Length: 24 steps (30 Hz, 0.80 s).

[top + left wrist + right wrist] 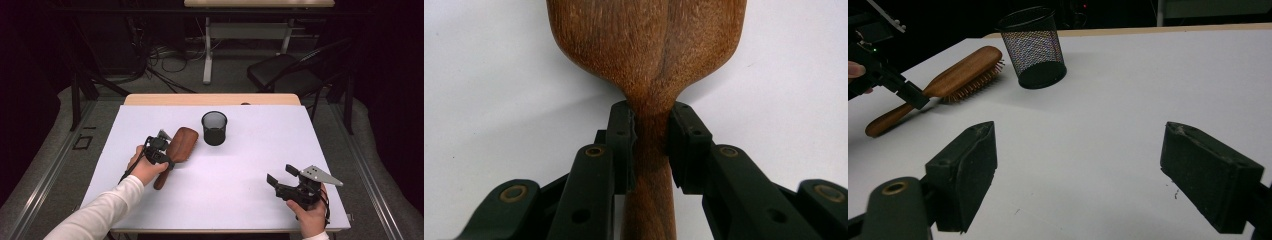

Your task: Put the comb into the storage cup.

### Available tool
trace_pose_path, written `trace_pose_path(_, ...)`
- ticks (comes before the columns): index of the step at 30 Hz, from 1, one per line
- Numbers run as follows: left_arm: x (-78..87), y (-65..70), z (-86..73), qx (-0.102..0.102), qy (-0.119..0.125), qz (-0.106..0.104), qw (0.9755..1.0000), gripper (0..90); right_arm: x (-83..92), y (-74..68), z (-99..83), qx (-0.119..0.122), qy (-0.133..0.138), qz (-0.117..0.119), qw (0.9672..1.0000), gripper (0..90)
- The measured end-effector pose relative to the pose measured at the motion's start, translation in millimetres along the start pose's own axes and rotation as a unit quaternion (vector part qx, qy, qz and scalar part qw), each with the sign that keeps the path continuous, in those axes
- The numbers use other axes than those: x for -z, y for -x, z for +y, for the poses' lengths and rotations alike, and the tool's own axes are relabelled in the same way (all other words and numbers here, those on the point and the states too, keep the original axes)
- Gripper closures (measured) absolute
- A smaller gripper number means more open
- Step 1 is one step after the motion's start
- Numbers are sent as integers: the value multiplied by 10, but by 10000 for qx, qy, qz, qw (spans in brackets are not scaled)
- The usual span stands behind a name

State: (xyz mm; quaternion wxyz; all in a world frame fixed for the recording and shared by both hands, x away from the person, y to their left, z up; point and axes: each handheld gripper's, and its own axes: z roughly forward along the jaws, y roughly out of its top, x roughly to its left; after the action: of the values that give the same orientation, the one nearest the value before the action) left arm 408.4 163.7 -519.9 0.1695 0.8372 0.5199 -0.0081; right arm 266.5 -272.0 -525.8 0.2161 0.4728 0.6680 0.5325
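Observation:
A brown wooden hairbrush (181, 142) lies bristles-down on the white table (230, 200), left of centre, with its handle pointing toward the person. My left gripper (168, 161) is shut on the narrow neck where the handle meets the head. In the left gripper view the two pads (621, 145) press on both sides of the brush (649, 45). The right gripper view shows the brush (965, 67) and the left gripper (907, 92) at far left. My right gripper (280, 174) rests near the front right corner, open (1078, 137), with nothing between its pads.
A black mesh cup (214, 128) stands upright just right of the brush head, also in the right gripper view (1034, 47). Beyond the table's far edge are a black chair (282, 70) and another table's legs.

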Motion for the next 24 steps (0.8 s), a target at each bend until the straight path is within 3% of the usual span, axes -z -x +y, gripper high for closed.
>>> trace_pose_path(24,108,-93,-100,31,330,-195,9993,732,0,3,-1,4,-1,-14,10000,147)
